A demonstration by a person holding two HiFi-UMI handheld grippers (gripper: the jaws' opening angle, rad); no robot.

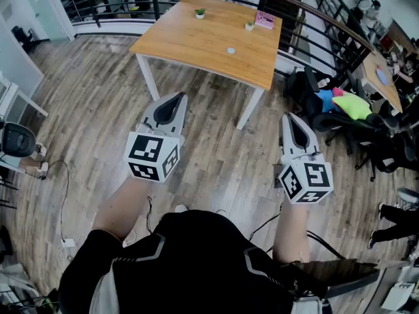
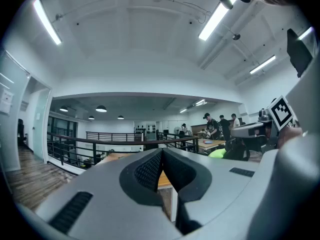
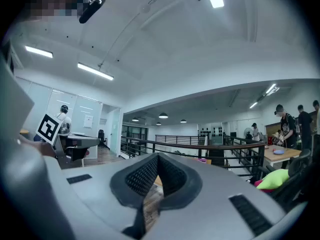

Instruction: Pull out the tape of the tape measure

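- small round white thing (image 1: 230,50) sits mid-way along the wooden table (image 1: 190,41), well ahead of both grippers. I take it as the likely tape measure, but it's too small to confirm.
- left gripper (image 1: 175,98): I read the jaws fully together, nothing between them. It's held level over the plank floor (image 1: 216,156), short of the table's near edge.
- right gripper (image 1: 289,118): jaws also closed tight and empty, level, right of the table leg (image 1: 251,108).
- far side of the table: two small potted plants (image 1: 200,13), pink item (image 1: 264,19).
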